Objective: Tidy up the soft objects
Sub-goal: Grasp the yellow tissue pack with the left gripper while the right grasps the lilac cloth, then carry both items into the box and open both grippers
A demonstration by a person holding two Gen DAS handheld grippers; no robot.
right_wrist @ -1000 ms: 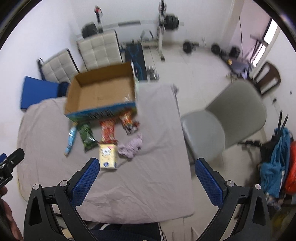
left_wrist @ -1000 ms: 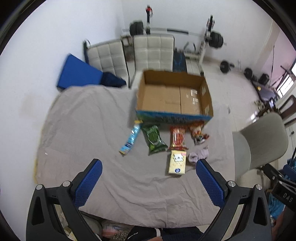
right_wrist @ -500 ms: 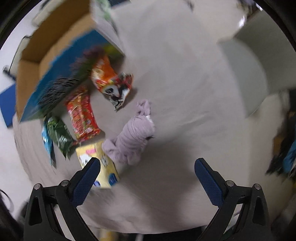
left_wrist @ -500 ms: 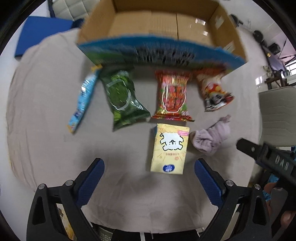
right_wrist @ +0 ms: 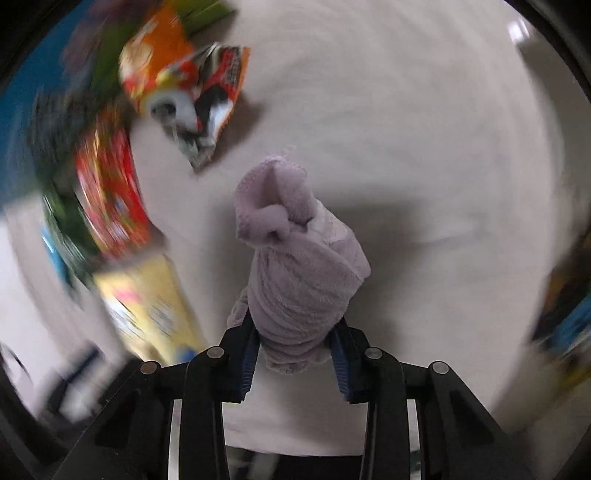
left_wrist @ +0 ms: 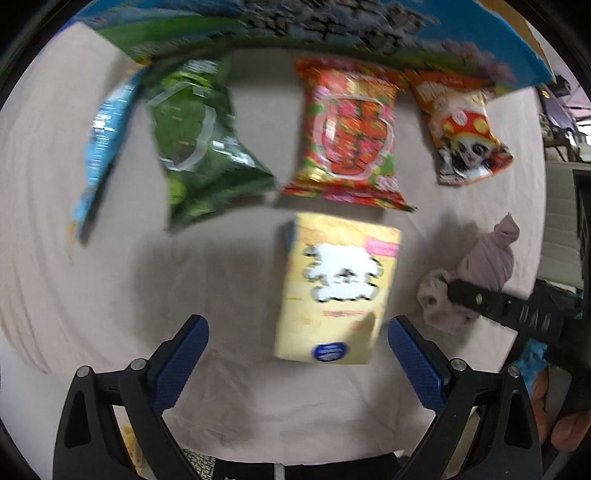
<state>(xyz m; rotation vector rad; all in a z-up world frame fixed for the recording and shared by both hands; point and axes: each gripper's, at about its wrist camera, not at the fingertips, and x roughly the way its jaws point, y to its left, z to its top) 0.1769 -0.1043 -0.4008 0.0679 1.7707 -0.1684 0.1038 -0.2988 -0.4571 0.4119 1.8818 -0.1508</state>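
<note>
1. Left wrist view: the left gripper (left_wrist: 297,334) is pointing steeply down over a table draped in a pale grey cloth (left_wrist: 110,295), its blue-padded jaws standing wide apart with nothing between them.
2. A yellow pack with a white cartoon animal (left_wrist: 338,288) is lying flat just ahead of those jaws, untouched.
3. Beyond it, a row of snack bags is lying along the printed blue wall of a cardboard box (left_wrist: 480,33): a thin light-blue packet (left_wrist: 101,147), a green bag (left_wrist: 199,147), a red bag (left_wrist: 351,136), and an orange bag with a mushroom-capped panda (left_wrist: 461,129).
4. At the right edge, a lilac knotted cloth bundle (left_wrist: 480,269) is resting on the cloth beside the yellow pack, and a black arm of the right gripper is lying across it.
5. Right wrist view: the right gripper (right_wrist: 295,350) is closing on the near end of the lilac bundle, and the blue pads (right_wrist: 249,350) are pressing into the fabric on both sides.
6. The far, knotted end of the bundle is sticking out ahead of the jaws, apparently still lying on the table, though heavy motion blur is making this uncertain.
7. The snack bags are appearing smeared along the left side of this view.
</note>
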